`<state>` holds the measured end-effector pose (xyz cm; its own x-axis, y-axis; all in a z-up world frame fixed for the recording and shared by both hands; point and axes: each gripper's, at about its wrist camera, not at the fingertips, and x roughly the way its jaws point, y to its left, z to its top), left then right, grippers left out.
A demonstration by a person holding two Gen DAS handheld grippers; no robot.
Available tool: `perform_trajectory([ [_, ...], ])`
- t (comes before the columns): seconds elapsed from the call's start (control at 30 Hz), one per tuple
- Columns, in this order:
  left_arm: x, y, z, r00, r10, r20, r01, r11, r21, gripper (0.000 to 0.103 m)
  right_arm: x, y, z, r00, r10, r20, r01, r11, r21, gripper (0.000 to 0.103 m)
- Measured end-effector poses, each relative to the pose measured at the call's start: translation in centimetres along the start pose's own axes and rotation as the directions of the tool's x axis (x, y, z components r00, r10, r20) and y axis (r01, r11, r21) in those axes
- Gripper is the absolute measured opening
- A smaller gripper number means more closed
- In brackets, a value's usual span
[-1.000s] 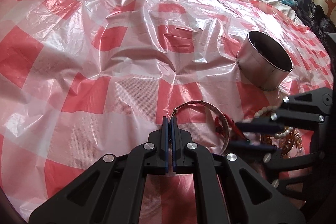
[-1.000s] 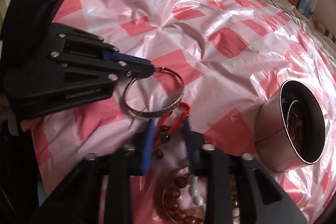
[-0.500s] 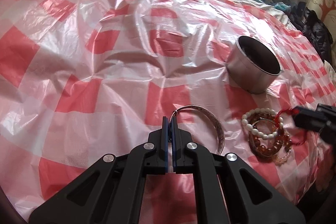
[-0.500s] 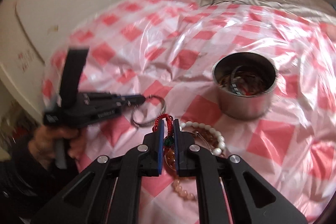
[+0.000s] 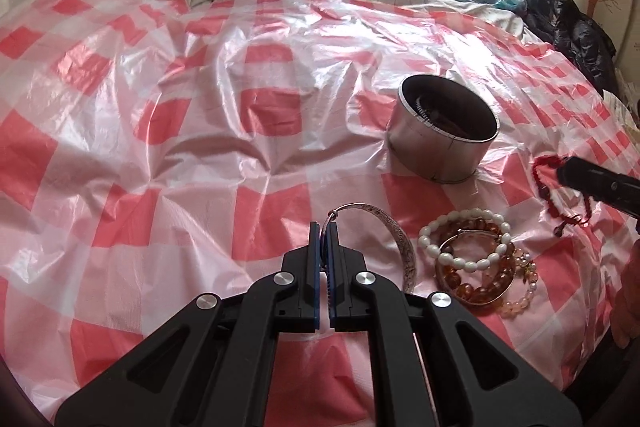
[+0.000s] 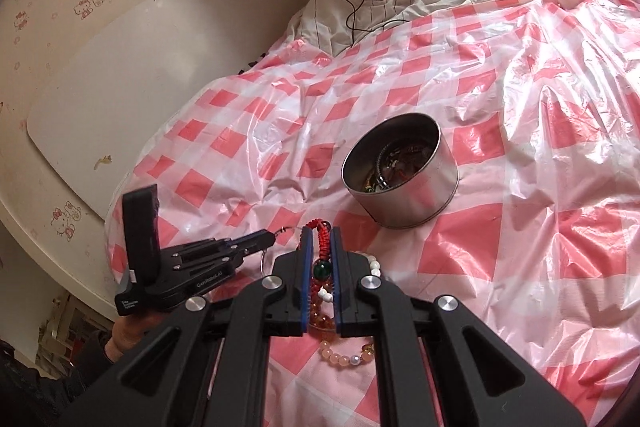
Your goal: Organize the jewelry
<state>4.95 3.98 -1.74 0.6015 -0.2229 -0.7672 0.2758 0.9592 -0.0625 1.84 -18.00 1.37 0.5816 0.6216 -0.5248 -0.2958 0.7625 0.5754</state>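
Note:
My left gripper (image 5: 324, 227) is shut on the rim of a silver bangle (image 5: 402, 241), which tilts up off the red-and-white checked plastic sheet (image 5: 260, 131). My right gripper (image 6: 321, 231) is shut on a red cord bracelet (image 6: 322, 225) with a green bead (image 6: 321, 270), held above a pile of bead bracelets (image 6: 344, 359). In the left wrist view the right gripper (image 5: 562, 169) comes in from the right edge with the red cord bracelet (image 5: 540, 171) dangling from it. A round metal tin (image 5: 440, 143) holding jewelry stands beyond the pile of bead bracelets (image 5: 472, 267).
The sheet covers a bed with rumpled bedding and a black cable (image 6: 352, 7) at its far end. A wall and a white board (image 6: 140, 87) lie to the left. Dark clothing (image 5: 580, 35) sits at the far right. A hand (image 6: 128, 331) holds the left gripper (image 6: 270, 237).
The right gripper closed on the red cord bracelet, rolled upright and lifted it off the bead pile toward the right. The left gripper rose a little with the bangle.

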Motion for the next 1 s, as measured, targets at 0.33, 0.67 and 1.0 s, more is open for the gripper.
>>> perform_trajectory([
  [0.33, -1.8, -1.9, 1.3, 0.994, -0.053, 0.098, 0.051, 0.998, 0.024, 0.002, 0.2, 0.0, -0.2, 1.0, -0.015, 0.005, 0.015, 1.0, -0.015, 0.009],
  [0.67, -1.5, -2.7, 1.7, 0.996, -0.05, 0.075, 0.047, 0.998, 0.041, 0.0, -0.1, 0.3, 0.0, 1.0, -0.007, 0.013, 0.008, 1.0, -0.023, 0.009],
  [1.0, 0.0, 1.7, 0.8, 1.0, 0.006, 0.025, -0.003, 0.994, -0.113, 0.058, 0.1, 0.7, -0.2, 1.0, 0.013, 0.005, -0.013, 1.0, -0.028, 0.009],
])
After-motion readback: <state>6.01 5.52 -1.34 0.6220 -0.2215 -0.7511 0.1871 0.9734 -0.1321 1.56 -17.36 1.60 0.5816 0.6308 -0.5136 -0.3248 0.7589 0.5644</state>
